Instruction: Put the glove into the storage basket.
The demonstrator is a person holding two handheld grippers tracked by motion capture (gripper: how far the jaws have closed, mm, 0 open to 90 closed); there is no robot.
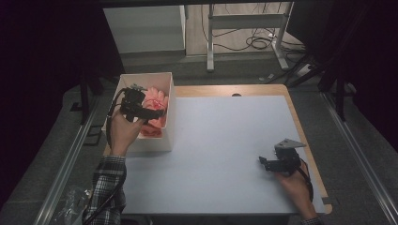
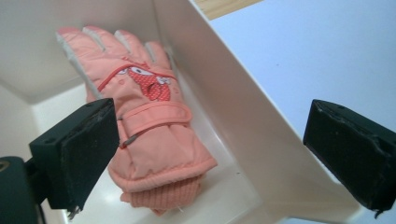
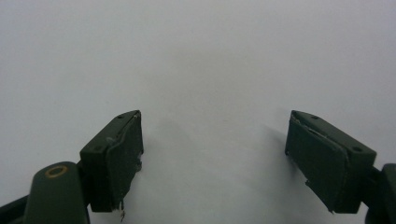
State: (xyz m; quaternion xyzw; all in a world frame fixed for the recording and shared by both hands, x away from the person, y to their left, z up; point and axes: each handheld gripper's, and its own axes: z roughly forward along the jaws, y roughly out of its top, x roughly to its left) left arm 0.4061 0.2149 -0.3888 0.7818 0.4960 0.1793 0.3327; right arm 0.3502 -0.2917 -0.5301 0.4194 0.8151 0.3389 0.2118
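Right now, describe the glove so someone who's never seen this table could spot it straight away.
Find the white box at the table's far left corner, beside the pale mat. The glove lies inside it, under the open left tongs. It is a padded salmon-pink winter glove with a red cartoon patch, a wrist strap and a ribbed knit cuff, the one colourful thing there.

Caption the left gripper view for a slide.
Open left gripper poised over a pink glove lying in a white box.

pink winter glove (image 2: 149, 126) with red owl patch, lying flat inside white box (image 2: 243, 116), cuff nearest
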